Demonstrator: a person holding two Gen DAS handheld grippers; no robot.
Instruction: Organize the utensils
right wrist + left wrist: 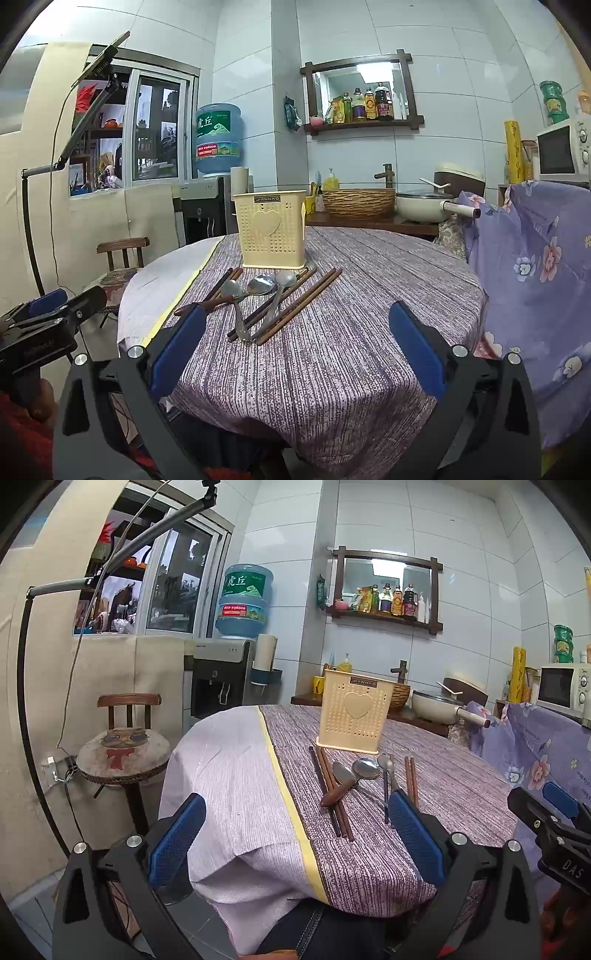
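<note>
Both hand-held grippers spread wide, empty: left hand-held gripper (295, 843), right hand-held gripper (297, 354). Spoons (271, 284) overlap chopsticks (299, 306); risk: lifting 1 drags others off table (351, 369).

The holder (271, 229) stands upright on the table (369, 332), just above the frame's centre in the right wrist view. Before it lie the utensils in a loose heap: chopsticks (299, 306) to the right, spoons (275, 295) crossing them in the middle, more chopsticks (223, 280) to the left. Behind the table, a basket (360, 203) and a pot (424, 208) sit at centre right. A chair (123, 254) stands left of the table, a water dispenser (218, 140) behind it at upper left.
</note>
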